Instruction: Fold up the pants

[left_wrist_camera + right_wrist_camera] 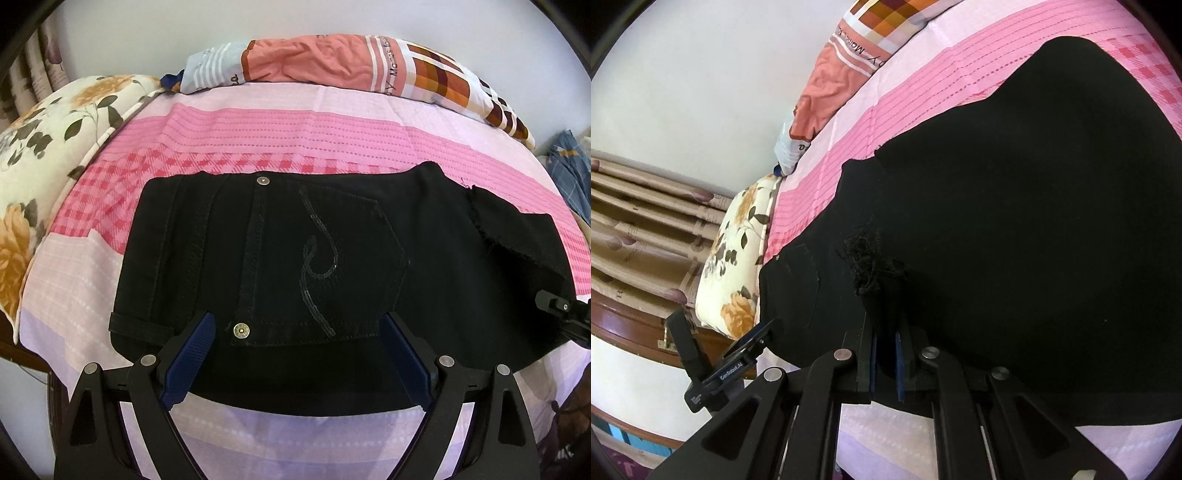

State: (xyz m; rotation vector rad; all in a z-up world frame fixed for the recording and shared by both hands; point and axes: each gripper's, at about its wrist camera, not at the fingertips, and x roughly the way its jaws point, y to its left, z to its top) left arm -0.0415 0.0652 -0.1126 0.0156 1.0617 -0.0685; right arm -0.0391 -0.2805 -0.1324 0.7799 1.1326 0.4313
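Black pants (314, 258) lie on the pink bed sheet (258, 125), back pocket with a sequin swirl facing up, waistband to the left. My left gripper (295, 332) is open, its blue pads either side of the pocket's near edge, just above the cloth. My right gripper (885, 332) is shut on a frayed fold of the pants (997, 221) and holds it; it also shows in the left wrist view (561, 314) at the right edge. In the right wrist view the left gripper (746, 347) shows at the lower left.
A floral pillow (40, 155) lies at the left of the bed. A folded orange and checked quilt (332, 62) lies along the far edge by the wall. Blue checked cloth (569, 166) sits at the right. A wooden bed frame (628, 325) and curtains (646, 214) stand at the left.
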